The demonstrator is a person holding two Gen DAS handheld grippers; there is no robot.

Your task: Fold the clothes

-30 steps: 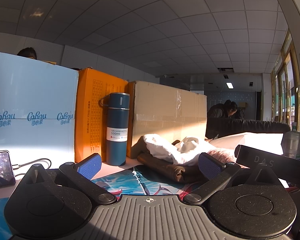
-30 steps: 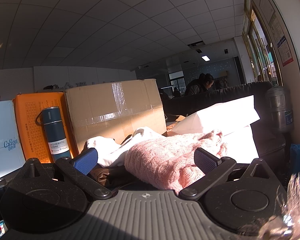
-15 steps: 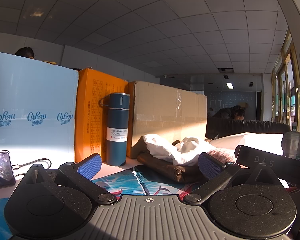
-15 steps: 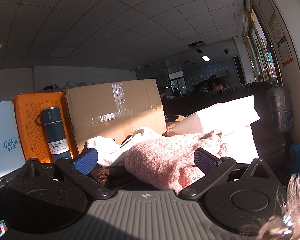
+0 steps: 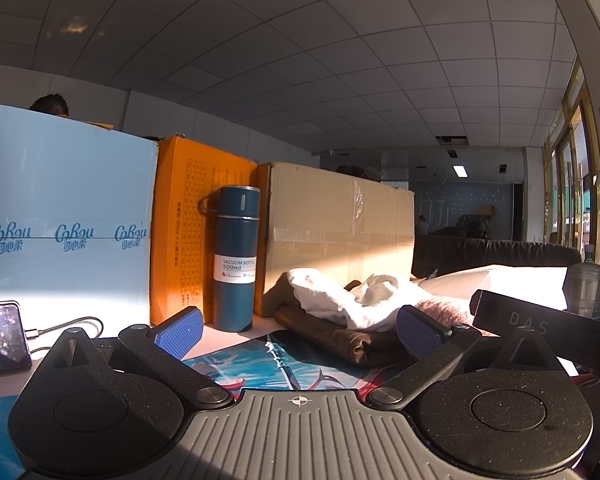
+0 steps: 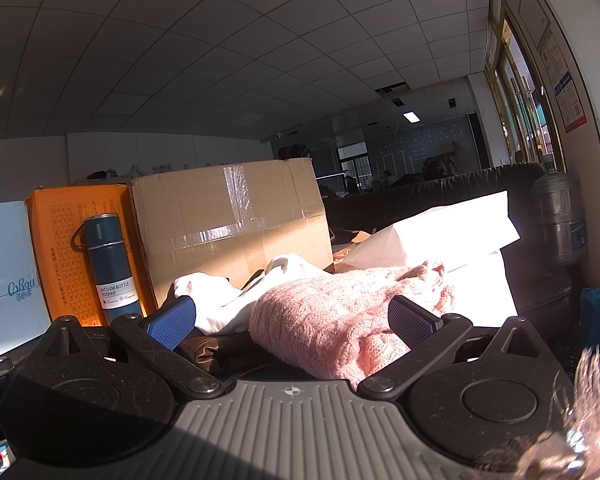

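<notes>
Before the cardboard box (image 6: 228, 220) | clothes pile (image 6: 332, 312) lay heaped | left gripper (image 5: 298, 330) spread wide, empty | right gripper (image 6: 292, 320) likewise, empty.

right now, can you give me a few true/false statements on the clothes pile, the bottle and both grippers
1. The left gripper is open and holds nothing. True.
2. The right gripper is clamped on the pink sweater. False: its jaws are spread wide and the sweater lies loose in front of them.
3. The bottle stands upright in front of the orange box. True.
4. The bottle lies on top of the clothes. False: it stands left of the pile.
5. A white garment lies on a brown garment. True.
</notes>
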